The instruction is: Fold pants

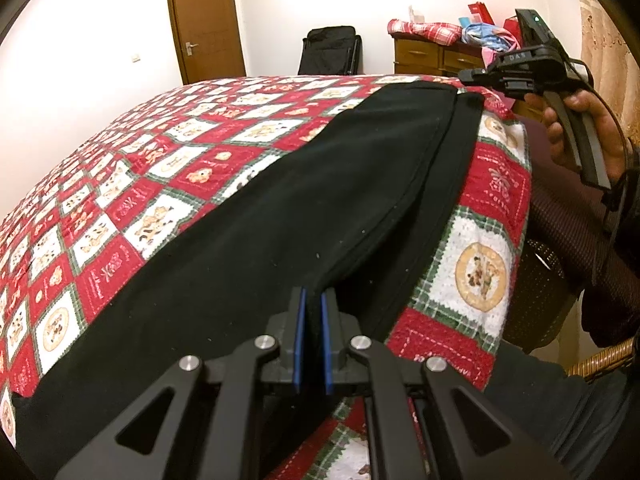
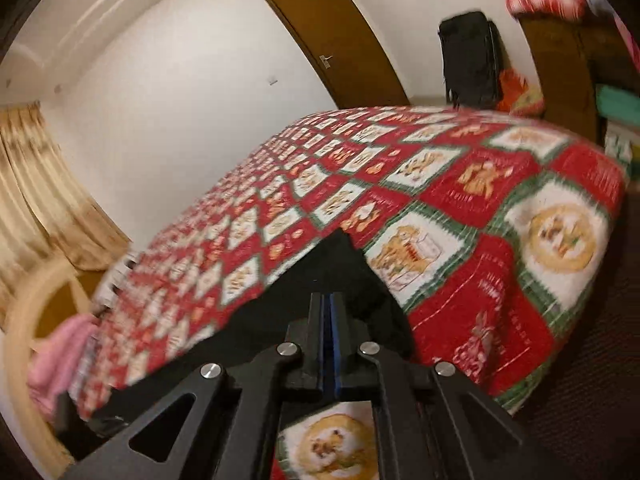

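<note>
Black pants [image 1: 320,184] lie lengthwise along the right side of a bed, on a red patchwork quilt [image 1: 160,152]. My left gripper [image 1: 313,300] is shut on the wide near end, with black cloth pinched between its blue pads. At the narrow far end, a hand holds my right gripper [image 1: 466,76] just over the hem. In the blurred right wrist view, my right gripper [image 2: 330,300] is shut, and the pants [image 2: 344,264] rise around its fingers in a dark peak above the quilt [image 2: 440,184].
The bed's edge drops off on the right, beside a dark woven chair [image 1: 560,248]. Behind the bed are a brown door [image 1: 204,20], a black suitcase [image 1: 332,50] and a cluttered wooden dresser [image 1: 432,54]. Curtains [image 2: 36,184] and pink cloth [image 2: 60,356] are at the left.
</note>
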A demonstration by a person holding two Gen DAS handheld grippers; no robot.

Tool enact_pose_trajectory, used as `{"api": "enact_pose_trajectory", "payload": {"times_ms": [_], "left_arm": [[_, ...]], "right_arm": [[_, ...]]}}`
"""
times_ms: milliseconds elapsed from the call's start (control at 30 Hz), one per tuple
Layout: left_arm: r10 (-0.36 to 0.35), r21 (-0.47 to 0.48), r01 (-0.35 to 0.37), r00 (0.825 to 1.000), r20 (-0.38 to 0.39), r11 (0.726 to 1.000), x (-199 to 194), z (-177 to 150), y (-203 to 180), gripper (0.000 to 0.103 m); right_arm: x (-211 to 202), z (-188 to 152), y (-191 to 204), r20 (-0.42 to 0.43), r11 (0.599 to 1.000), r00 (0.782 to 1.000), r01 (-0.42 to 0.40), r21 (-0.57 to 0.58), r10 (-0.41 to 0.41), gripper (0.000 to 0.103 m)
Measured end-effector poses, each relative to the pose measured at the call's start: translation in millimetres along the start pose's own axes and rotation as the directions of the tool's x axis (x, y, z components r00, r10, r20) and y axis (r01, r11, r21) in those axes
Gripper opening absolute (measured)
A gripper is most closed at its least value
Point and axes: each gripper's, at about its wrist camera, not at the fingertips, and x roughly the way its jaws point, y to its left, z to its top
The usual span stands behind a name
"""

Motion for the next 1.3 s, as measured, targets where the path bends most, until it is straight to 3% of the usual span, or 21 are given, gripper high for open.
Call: {"api": "enact_pose_trajectory", "payload": {"times_ms": [100,233,300,333,367,400,433,567,667,900,967,1100,1200,1233,1300], "left_arm": [[-0.001,-0.001,0.001,1.0,-0.004,1.0,1,-1,-1,0.008],[-0.002,-0.004,0.002,1.0,0.0,1.0,0,-1,0,0.008],[-0.001,-0.003,0.001,1.0,-0.002,1.0,1,-1,0,0.008],[-0.001,-0.002,0.001,1.0,-0.001,1.0,1,-1,-1,0.008],[-0.002,-0.002,0.002,1.0,-0.001,1.0,1,-1,0,0.008],[-0.002,-0.002,0.002,1.0,-0.001,1.0,1,-1,0,0.008],[-0.002,-0.001,0.002,1.0,-0.002,1.0,1,0,0,0.008],[-0.005,-0.006,0.005,1.0,-0.002,1.0,2,0,-1,0.008],[-0.007,-0.003,0.007,1.0,-0.004,1.0,3,-1,-1,0.008],[-0.006,-0.013,0.006,1.0,-0.006,1.0,3,-2,1,0.008],[-0.006,-0.015,0.006,1.0,-0.007,1.0,2,-2,2,0.008],[-0.006,-0.017,0.006,1.0,-0.011,1.0,4,-2,3,0.008],[-0.008,-0.021,0.008,1.0,-0.012,1.0,4,-2,3,0.008],[-0.008,-0.021,0.008,1.0,-0.012,1.0,4,-3,4,0.008],[-0.009,-0.022,0.009,1.0,-0.011,1.0,4,-2,4,0.008]], "right_arm": [[7,1,-10,-0.051,1.0,0.999,-0.008,0.024,0.009,0.004],[-12,4,-3,0.04,1.0,0.999,0.005,-0.013,-0.005,0.005],[-12,7,-1,0.029,1.0,1.0,0.009,-0.028,-0.009,0.01],[-11,7,-3,0.031,1.0,0.999,0.014,-0.025,-0.014,0.032],[-11,7,-3,0.043,1.0,0.999,0.006,-0.016,-0.005,0.07],[-10,7,-5,0.046,1.0,0.999,-0.008,-0.004,0.008,0.08],[-8,6,-6,0.047,1.0,0.999,-0.005,0.005,0.005,0.081],[-2,4,1,0.017,0.999,1.0,-0.001,-0.045,0.002,0.081],[8,4,0,-0.04,1.0,0.999,0.005,-0.02,-0.006,0.081],[23,11,-5,-0.067,1.0,0.998,0.007,-0.026,-0.009,0.081],[28,13,-7,-0.073,1.0,0.997,0.0,-0.029,-0.002,0.065],[33,18,-5,-0.079,0.998,0.997,0.005,-0.062,-0.01,0.05],[33,20,-1,-0.092,0.996,0.996,-0.001,-0.088,-0.007,0.028],[33,21,0,-0.099,0.995,0.995,0.002,-0.101,-0.012,0.013],[35,20,1,-0.113,0.993,0.993,0.016,-0.117,-0.029,0.01]]}}
